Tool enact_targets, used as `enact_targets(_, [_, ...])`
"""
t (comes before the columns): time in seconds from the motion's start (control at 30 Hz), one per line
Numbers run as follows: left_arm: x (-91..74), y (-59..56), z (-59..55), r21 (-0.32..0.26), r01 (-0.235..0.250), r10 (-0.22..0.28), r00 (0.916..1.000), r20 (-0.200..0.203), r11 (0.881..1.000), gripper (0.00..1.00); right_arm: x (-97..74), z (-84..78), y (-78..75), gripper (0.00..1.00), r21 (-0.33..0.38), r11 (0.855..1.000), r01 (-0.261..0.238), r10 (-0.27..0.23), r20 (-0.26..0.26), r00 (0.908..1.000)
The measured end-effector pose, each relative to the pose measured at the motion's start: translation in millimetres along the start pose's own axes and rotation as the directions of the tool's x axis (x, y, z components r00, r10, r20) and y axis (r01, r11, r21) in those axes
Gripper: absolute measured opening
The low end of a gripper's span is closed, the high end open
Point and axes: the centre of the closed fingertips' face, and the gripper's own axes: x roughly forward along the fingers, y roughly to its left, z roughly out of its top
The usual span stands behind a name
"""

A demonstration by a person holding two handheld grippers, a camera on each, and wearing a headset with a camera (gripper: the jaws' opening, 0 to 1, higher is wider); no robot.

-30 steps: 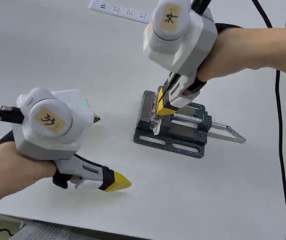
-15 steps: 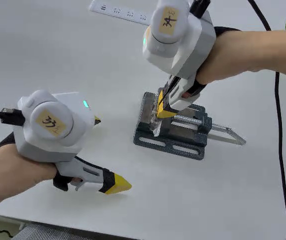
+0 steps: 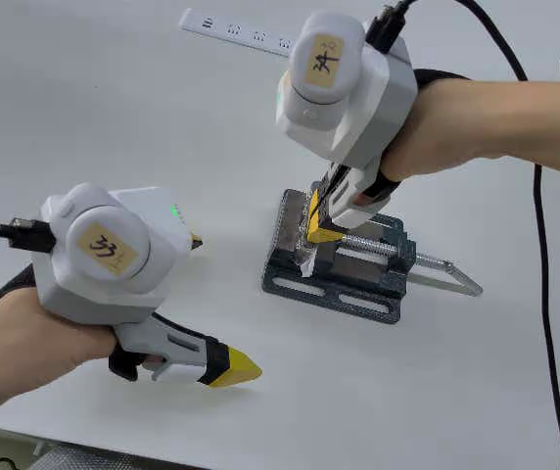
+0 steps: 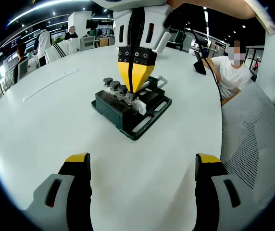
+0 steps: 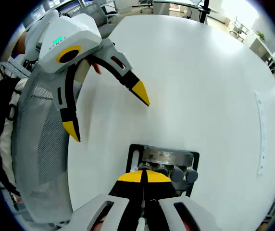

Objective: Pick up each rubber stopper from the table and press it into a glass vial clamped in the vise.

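Clear glass vials (image 4: 120,91) in the dark vise (image 3: 300,284) could crack if the pressed-together right gripper (image 3: 321,233) bears off-centre; left gripper (image 4: 142,159), seven o'clock, spread.

The tabletop (image 3: 114,117) is smooth, matt white. The vise (image 3: 334,284) is dark, matt-coated metal, its screw (image 3: 373,243) bare and shiny. The vials (image 4: 123,95) are clear glass with dull dark stoppers (image 4: 108,80). The left gripper (image 3: 216,305) and right gripper (image 3: 321,230) have smooth, faintly glossy white plastic shells

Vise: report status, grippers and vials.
Left gripper open, short of vise. Right gripper shut, tips over vial row. Stoppers seated on several vials. Nothing blocking.
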Motion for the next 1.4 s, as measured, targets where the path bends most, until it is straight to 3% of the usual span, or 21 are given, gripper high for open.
enact_targets(0.6, [0.8,2.3,-1.8,-0.006,-0.003,0.003,1.0,-0.006,1.0,0.89,1.0,2.8,2.4,0.0,-0.036,0.999,0.002,-0.004,-0.068,0.9977])
enact_targets(0.87, [0.3,2.9,-3.3,-0.014,-0.004,0.004,1.0,-0.007,1.0,0.89,1.2,0.1,1.5,0.0,0.006,1.0,-0.011,0.011,-0.025,0.9996])
enact_targets(1.03, [-0.8,1.5,1.5,-0.008,-0.003,0.003,1.0,0.002,1.0,0.89,0.7,-0.1,-2.3,0.0,0.017,1.0,-0.007,0.008,-0.016,0.9998])
enact_targets(1.07, [-2.1,1.9,3.0,-0.006,-0.005,0.005,1.0,0.004,1.0,0.89,0.7,0.5,-3.0,0.0,0.049,0.999,-0.014,0.014,0.002,0.9999])
enact_targets(1.17, [-3.8,2.7,6.1,-0.009,-0.006,0.006,0.9999,0.016,1.0,0.89,-0.3,1.7,-0.1,0.0,0.0,1.0,0.003,-0.003,0.002,1.0])
enact_targets(1.4, [-7.6,5.8,15.2,-0.016,-0.02,0.021,0.9991,0.038,1.0,0.89,-1.1,1.8,1.2,0.0,-0.011,0.999,0.041,-0.041,-0.006,0.9991])
